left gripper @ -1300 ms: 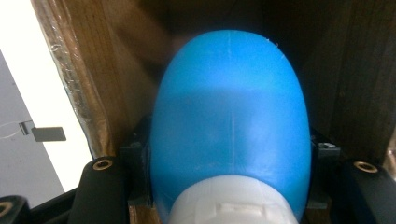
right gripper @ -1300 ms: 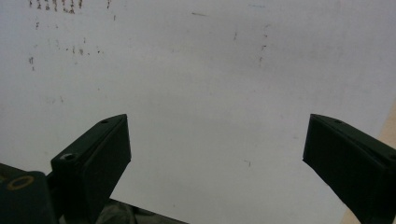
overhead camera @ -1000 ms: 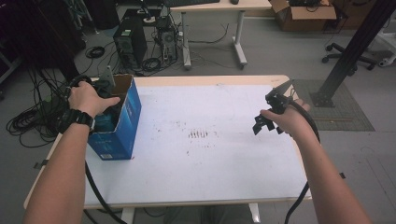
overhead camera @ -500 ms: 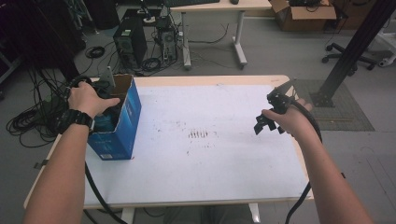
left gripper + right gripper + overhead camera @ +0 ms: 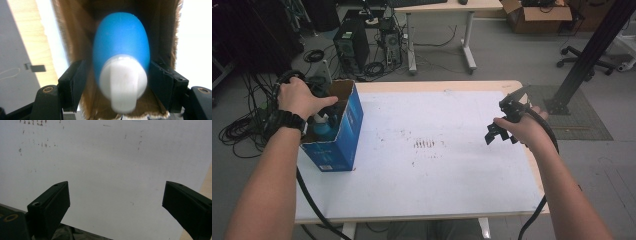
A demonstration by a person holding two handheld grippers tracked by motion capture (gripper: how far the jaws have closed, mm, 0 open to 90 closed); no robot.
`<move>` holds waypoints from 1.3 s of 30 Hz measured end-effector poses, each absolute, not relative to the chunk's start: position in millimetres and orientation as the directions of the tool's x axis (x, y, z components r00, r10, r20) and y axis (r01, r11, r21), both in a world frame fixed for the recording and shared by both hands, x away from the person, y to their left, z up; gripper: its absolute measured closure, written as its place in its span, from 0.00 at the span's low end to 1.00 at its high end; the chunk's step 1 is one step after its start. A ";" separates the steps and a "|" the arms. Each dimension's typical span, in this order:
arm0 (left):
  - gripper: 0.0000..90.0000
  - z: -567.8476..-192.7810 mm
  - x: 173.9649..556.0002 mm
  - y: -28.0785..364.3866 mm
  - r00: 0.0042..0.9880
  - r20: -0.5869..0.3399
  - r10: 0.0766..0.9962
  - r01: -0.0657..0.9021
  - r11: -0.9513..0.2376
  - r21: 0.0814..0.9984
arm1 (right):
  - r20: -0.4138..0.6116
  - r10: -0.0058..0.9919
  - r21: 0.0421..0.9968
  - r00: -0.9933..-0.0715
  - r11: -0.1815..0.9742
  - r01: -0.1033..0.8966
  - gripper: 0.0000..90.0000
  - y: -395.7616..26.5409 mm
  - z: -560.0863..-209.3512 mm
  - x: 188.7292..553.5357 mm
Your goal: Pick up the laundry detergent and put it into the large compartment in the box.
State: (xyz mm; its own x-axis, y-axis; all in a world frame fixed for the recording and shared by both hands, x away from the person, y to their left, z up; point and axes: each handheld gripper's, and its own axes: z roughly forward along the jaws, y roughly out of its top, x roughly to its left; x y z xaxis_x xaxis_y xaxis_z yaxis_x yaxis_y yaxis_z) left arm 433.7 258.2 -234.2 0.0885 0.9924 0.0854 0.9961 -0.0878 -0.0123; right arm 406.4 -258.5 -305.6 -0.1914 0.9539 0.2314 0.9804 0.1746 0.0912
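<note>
The left gripper (image 5: 117, 82) has just been opening its jaws, and they now flank the blue bottle (image 5: 121, 47) with a sliver of space on either side rather than pressing it; against the earlier high views the hand (image 5: 299, 97) sits a touch higher over the box. My reading is that the bottle has been let go inside the blue cardboard box (image 5: 339, 135) and the drop-off is finished. The bottle stands upright in the box at the table's (image 5: 437, 200) left edge, smooth blue plastic with a white cap (image 5: 122, 83) facing up. The right gripper (image 5: 499, 132) hovers wide and empty over the bare tabletop
</note>
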 end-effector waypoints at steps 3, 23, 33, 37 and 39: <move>0.34 -222.3 432.8 256.3 0.089 0.093 0.992 0.996 -0.090 0.006 | 0.233 0.953 0.094 -0.194 0.176 0.980 0.09 -258.9 -305.2 405.8; 0.29 -167.6 432.2 189.2 0.165 0.105 0.981 0.980 -0.175 0.091 | 0.237 0.951 0.109 -0.196 0.175 0.979 0.09 -261.8 -296.0 404.7; 0.21 -181.9 430.5 141.2 0.252 0.052 0.966 0.962 -0.256 0.098 | 0.236 0.951 0.104 -0.199 0.179 0.978 0.09 -264.5 -298.1 403.1; 0.14 -190.7 428.4 129.8 0.268 0.042 0.962 0.958 -0.271 0.094 | 0.237 0.950 0.109 -0.204 0.182 0.977 0.09 -264.4 -297.5 401.5; 0.11 -194.8 427.9 125.6 0.266 0.041 0.963 0.959 -0.268 0.096 | 0.236 0.950 0.109 -0.206 0.185 0.977 0.09 -265.3 -297.4 400.8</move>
State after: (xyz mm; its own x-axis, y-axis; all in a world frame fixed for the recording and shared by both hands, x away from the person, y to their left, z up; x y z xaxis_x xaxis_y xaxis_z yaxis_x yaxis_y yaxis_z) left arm 427.9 125.6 -194.8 0.2656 0.9632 0.0414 0.9585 -0.2684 0.0957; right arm 400.8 -265.3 -297.4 -0.2063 0.9497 0.2357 0.9767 0.1851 0.1088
